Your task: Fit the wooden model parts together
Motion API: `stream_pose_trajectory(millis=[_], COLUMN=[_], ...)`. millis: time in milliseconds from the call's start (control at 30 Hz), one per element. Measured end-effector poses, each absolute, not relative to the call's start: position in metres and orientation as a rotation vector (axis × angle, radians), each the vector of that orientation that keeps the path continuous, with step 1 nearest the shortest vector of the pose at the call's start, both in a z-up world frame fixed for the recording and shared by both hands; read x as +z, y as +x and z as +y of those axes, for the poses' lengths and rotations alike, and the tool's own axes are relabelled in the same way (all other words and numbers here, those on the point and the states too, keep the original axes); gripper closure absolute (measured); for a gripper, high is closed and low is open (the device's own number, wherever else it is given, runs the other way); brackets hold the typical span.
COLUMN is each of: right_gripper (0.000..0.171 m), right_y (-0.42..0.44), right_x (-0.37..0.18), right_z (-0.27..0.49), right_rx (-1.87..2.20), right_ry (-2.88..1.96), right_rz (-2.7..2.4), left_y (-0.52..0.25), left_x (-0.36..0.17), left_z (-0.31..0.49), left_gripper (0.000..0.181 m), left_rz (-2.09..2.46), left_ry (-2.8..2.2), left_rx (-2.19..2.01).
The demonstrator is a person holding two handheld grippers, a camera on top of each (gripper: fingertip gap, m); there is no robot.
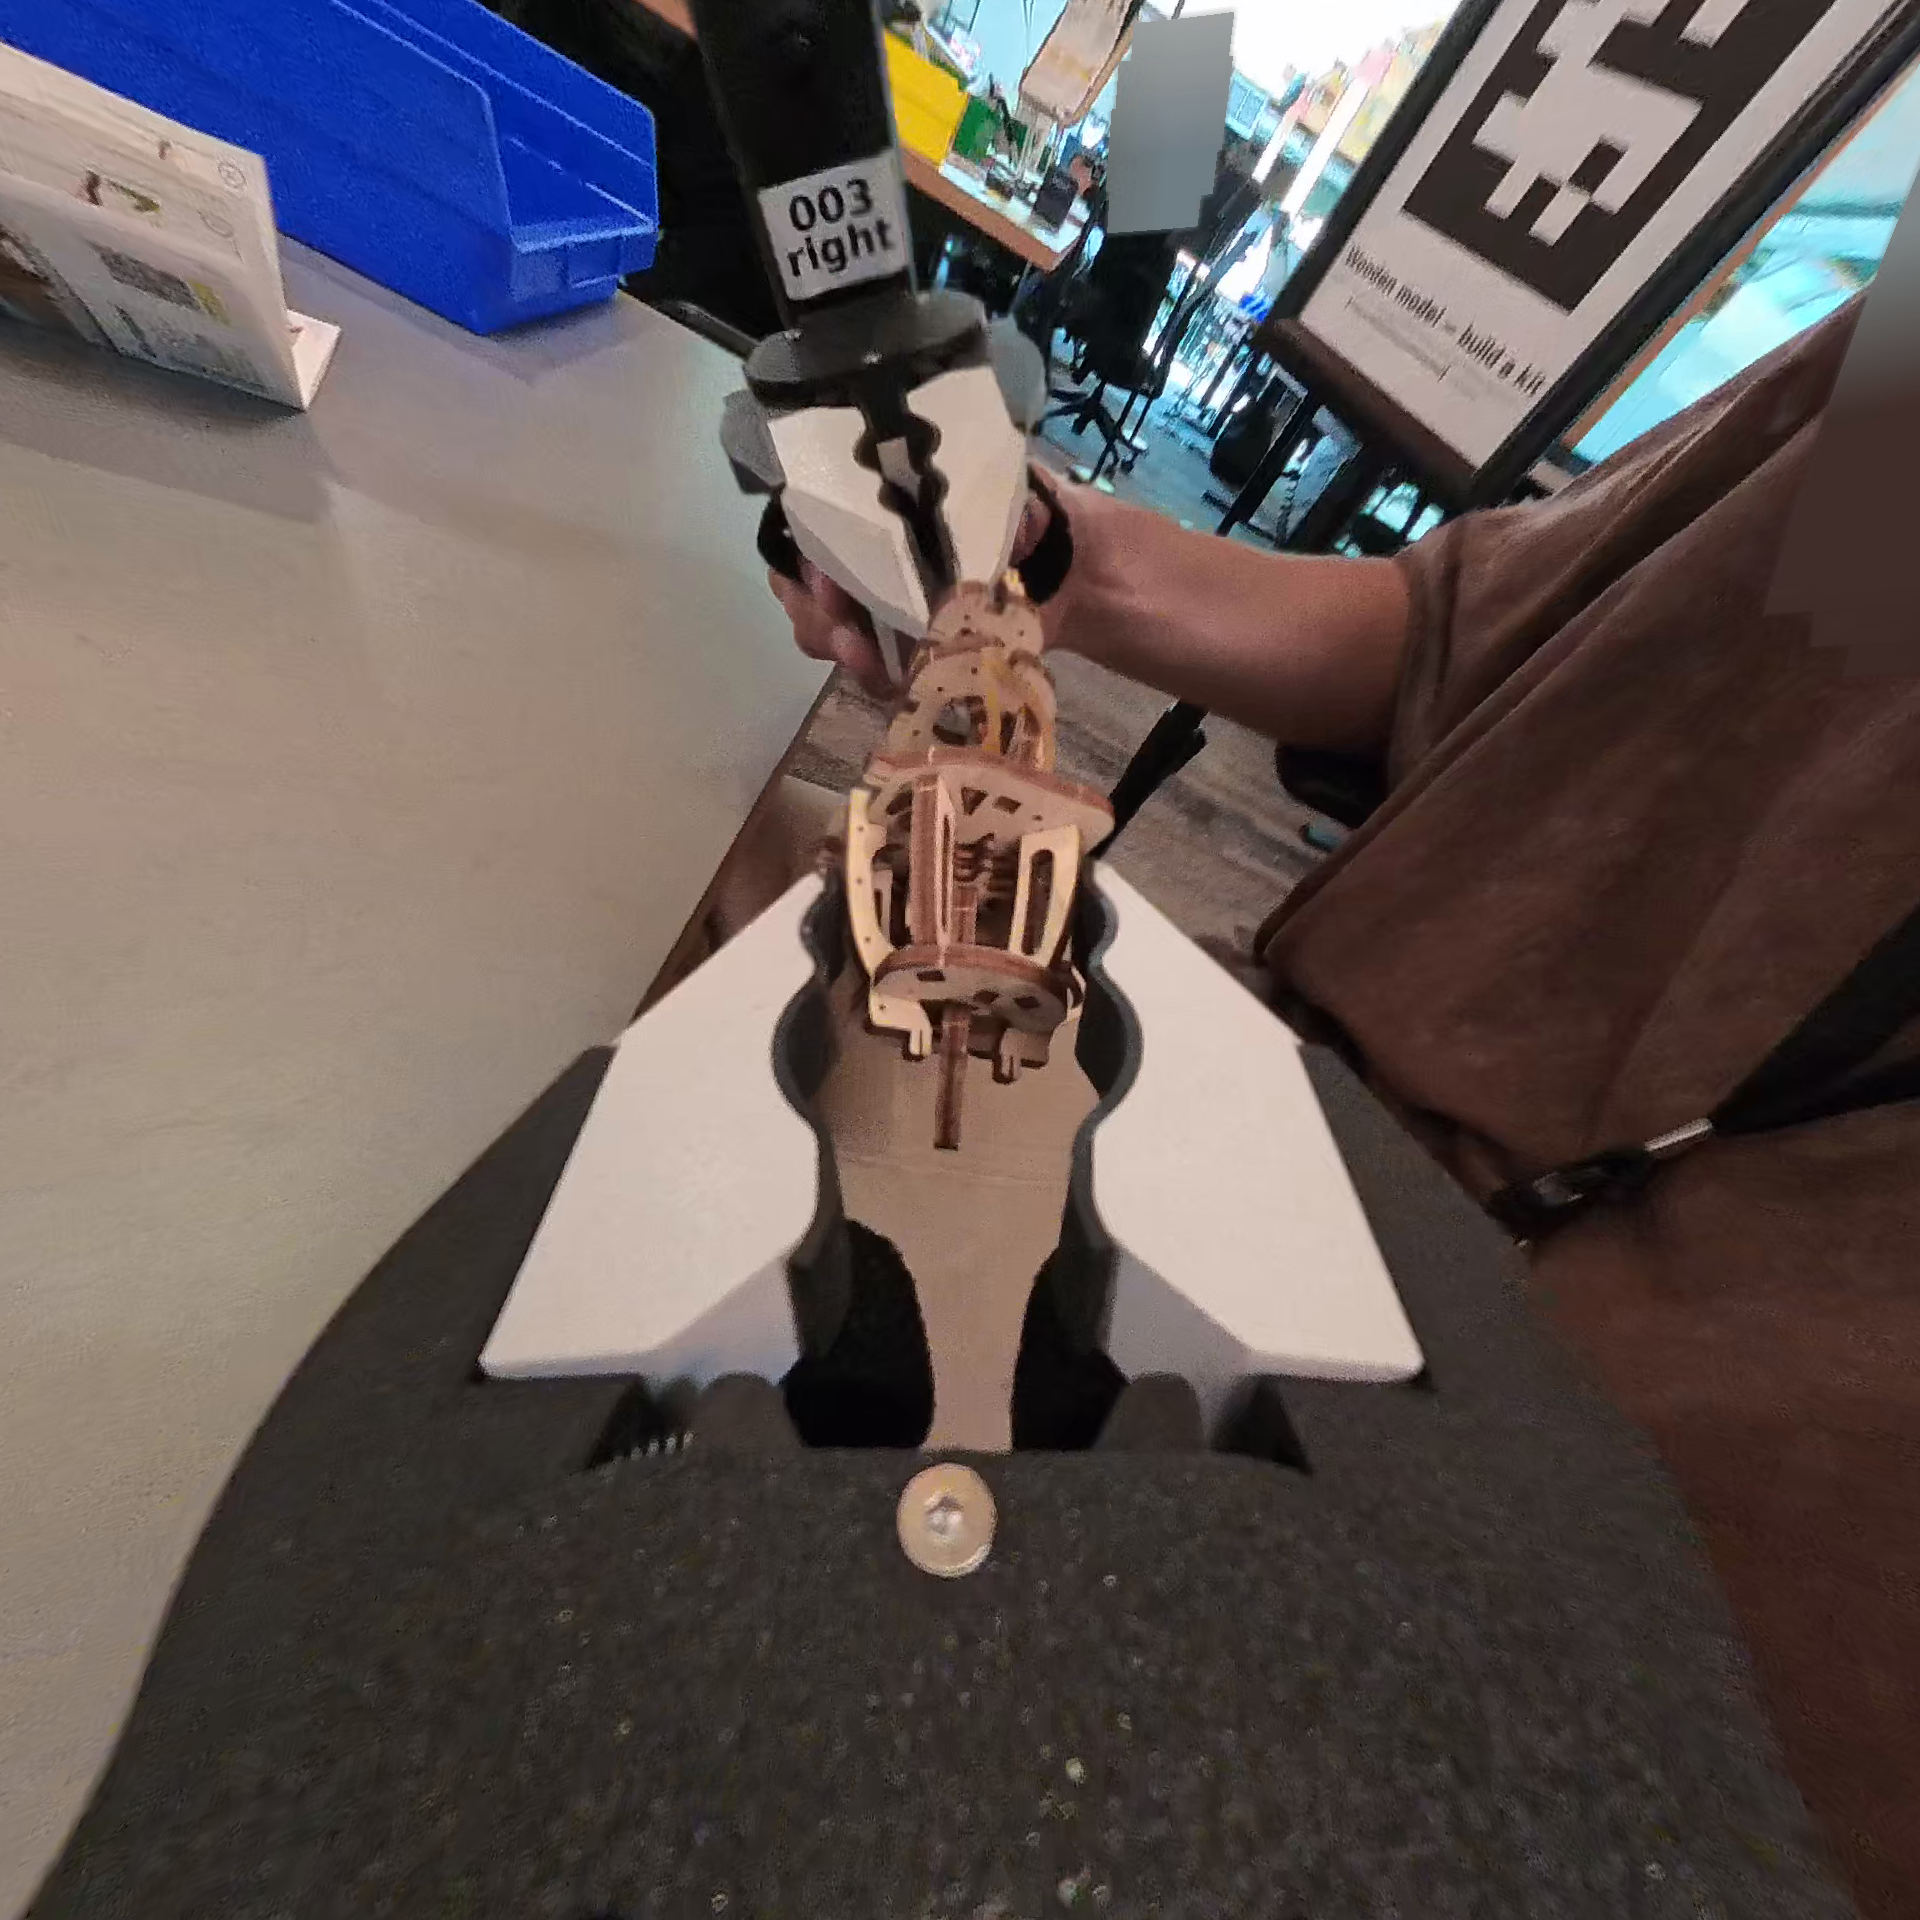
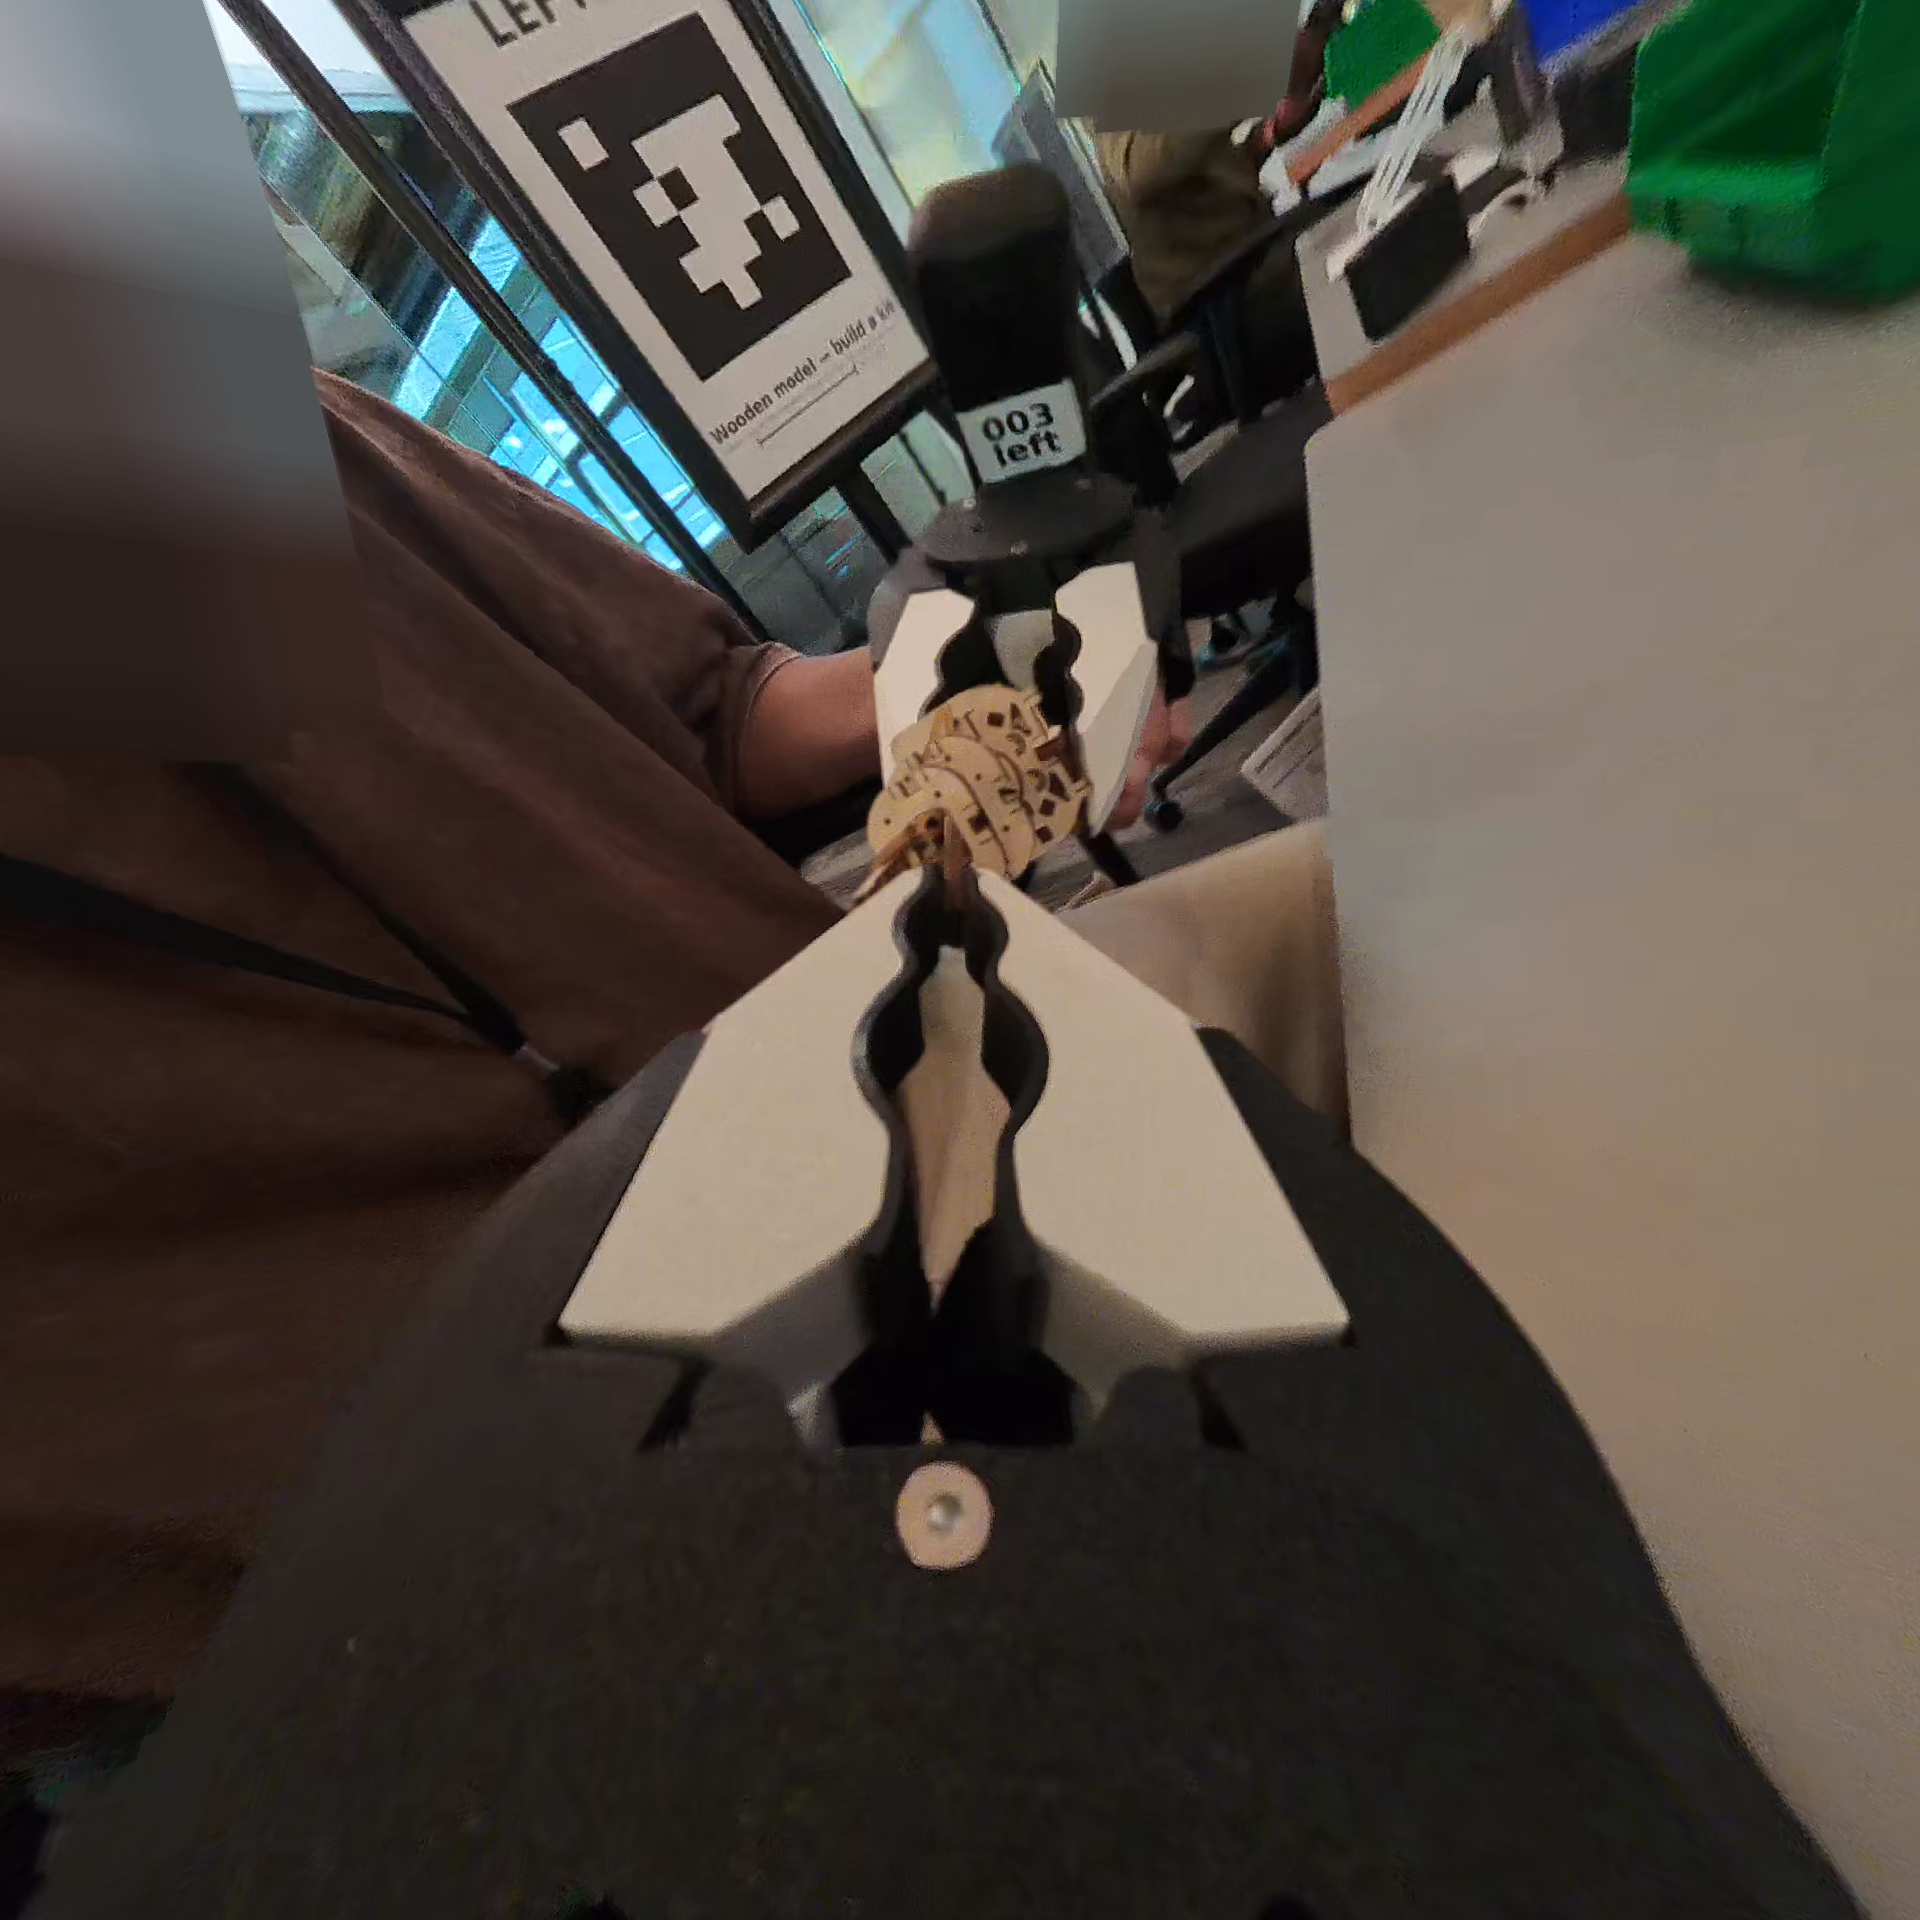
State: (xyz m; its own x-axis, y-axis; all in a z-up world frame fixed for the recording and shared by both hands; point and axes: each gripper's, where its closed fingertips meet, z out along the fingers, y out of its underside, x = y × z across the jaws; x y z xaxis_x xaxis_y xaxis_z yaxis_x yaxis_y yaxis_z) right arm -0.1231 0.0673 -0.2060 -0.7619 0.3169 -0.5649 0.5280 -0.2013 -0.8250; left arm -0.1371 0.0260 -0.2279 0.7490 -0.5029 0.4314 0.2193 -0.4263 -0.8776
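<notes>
A light wooden model (image 1: 966, 831), a small framework of discs, posts and gears with a thin axle sticking out, hangs in the air beside the table edge. My left gripper (image 1: 961, 904) is shut on its wide cage end, one white finger (image 1: 707, 1143) on each side. My right gripper (image 1: 961, 613) comes from the far side and pinches the model's other end. In the right wrist view my right gripper (image 2: 951, 883) is almost closed on a thin wooden piece at the tips. Beyond it the model (image 2: 977, 790) sits in the left gripper (image 2: 997, 774).
A grey table (image 1: 312, 727) carries a blue bin (image 1: 416, 135) and a printed booklet on a white stand (image 1: 135, 260). A framed board with a black-and-white marker (image 1: 1558, 208) stands behind. A person's brown sleeve (image 1: 1610, 831) is close by. A green bin (image 2: 1766, 135) is at the far right. The gap from one gripper's tips to the other's is roughly 6 centimeters.
</notes>
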Motion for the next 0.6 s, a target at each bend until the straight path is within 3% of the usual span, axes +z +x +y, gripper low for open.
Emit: stream_pose_trajectory(millis=[200,600], right_gripper=[0.169,0.169], right_y=[-0.125,-0.131], right_x=[-0.187,-0.184], right_z=[0.068,0.07], right_rx=[-2.372,-2.328], right_ry=[0.89,0.945], right_rz=[1.978,2.486], left_y=[-0.135,-0.143], left_x=[-0.212,-0.211], left_z=[0.026,0.026], left_gripper=[0.14,0.14], left_rz=[0.126,0.013], left_ry=[-1.75,-1.721], left_rx=[-1.011,-1.15])
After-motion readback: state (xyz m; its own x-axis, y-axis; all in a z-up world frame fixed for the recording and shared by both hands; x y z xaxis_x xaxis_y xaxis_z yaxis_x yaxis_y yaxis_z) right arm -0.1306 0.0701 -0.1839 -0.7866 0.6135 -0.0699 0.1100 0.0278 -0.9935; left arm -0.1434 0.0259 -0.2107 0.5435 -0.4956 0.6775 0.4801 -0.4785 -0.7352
